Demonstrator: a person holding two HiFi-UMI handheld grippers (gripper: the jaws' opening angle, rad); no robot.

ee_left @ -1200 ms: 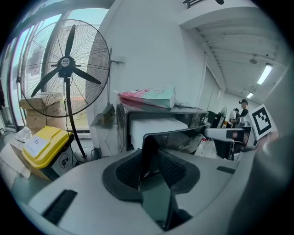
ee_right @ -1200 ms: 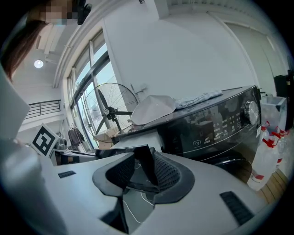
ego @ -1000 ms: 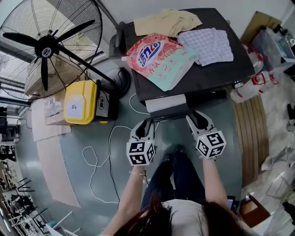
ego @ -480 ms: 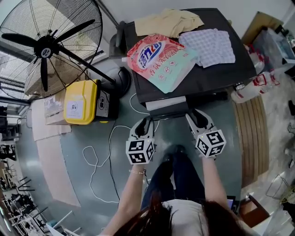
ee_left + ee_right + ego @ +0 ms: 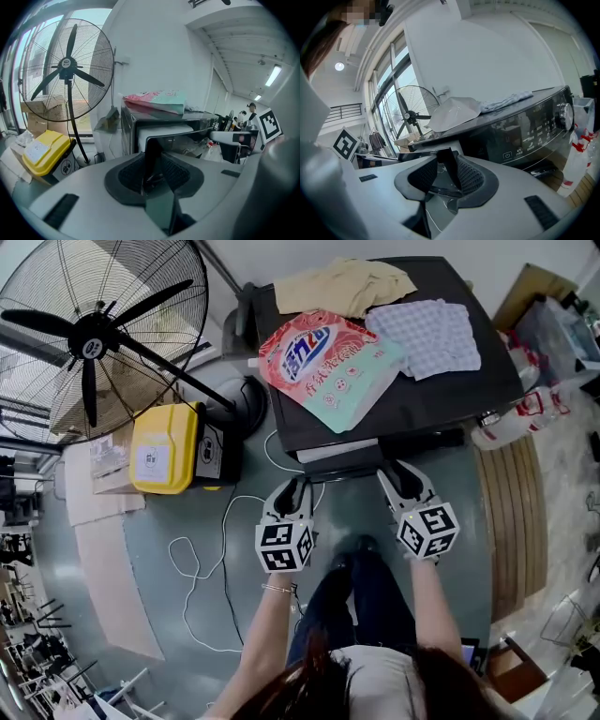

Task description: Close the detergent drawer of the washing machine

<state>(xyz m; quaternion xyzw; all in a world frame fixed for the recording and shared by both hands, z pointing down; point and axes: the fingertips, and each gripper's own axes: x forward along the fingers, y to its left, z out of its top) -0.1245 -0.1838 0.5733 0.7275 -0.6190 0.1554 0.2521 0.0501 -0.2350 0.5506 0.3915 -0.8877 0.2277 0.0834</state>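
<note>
Stood at the front of the washing machine [image 5: 412, 399], seen from above, both arms out. Clamped on the detergent drawer [image 5: 336, 450] at both ends of its dark front panel: left hand-held gripper [image 5: 297, 486] on the left end, right hand-held gripper [image 5: 399, 472] on the right end. In left gripper view: jaws part-closed, pads pressed on either side of the panel's glossy edge, nothing else btwn them. In right gripper view: same, jaws part-closed & gripping the panel's corner. As for the drawer: partly out of the left part of the machine's front, pale top strip showing just below the lid edge. Marker cube [image 5: 284, 547] facing up on the left gripper, another on the right. On top of the machine: pink & teal detergent bag [image 5: 323, 357] lying flat, yellow cloth [image 5: 342, 285] behind it, checked cloth [image 5: 427, 334] to its right, touching the bag. Left of the machine, on the floor [image 5: 155, 540]: big standing fan [image 5: 94, 334], yellow container [image 5: 164, 448] just beside its base, white cable [image 5: 202, 549] looped toward the machine. Right of the machine: plastic bottles [image 5: 511, 418] w/ red labels.
</note>
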